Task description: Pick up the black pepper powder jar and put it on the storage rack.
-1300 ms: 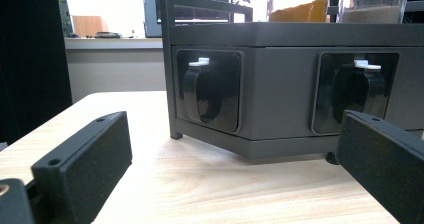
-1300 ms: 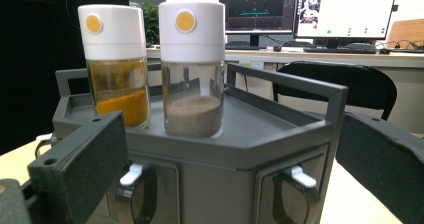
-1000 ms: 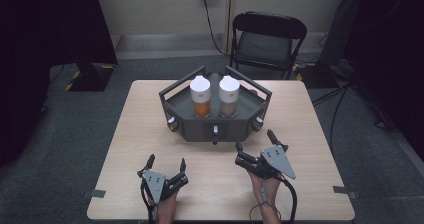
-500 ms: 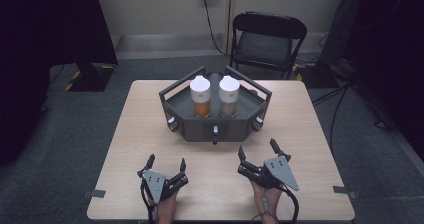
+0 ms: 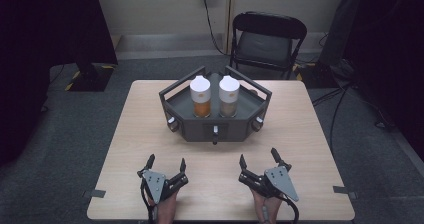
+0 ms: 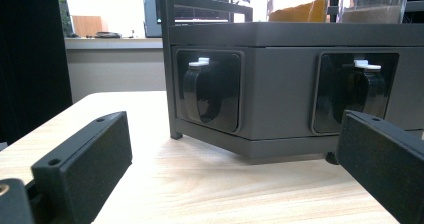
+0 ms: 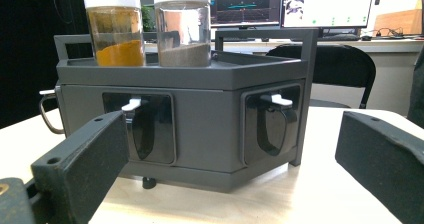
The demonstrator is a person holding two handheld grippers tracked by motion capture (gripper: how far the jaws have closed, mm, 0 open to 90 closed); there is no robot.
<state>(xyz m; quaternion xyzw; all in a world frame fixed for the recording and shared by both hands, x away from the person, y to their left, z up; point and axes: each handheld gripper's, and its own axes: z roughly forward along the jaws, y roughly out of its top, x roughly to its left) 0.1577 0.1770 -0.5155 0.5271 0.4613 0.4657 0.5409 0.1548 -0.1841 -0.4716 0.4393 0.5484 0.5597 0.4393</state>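
Here we see a pale wooden surface point(image 5: 150, 134) on grey floor, with one black folding chair point(image 5: 267, 39) behind it. One dark tray point(image 5: 215, 129) stands at its middle, holding two white-capped jars: one point(image 5: 200, 98) with orange powder, one point(image 5: 229, 97) with greyish powder. Near our edge, well apart from the tray, the left hand-held gripper point(image 5: 166, 165) and right hand-held gripper point(image 5: 259, 159) both rest with jaws spread, holding nothing.
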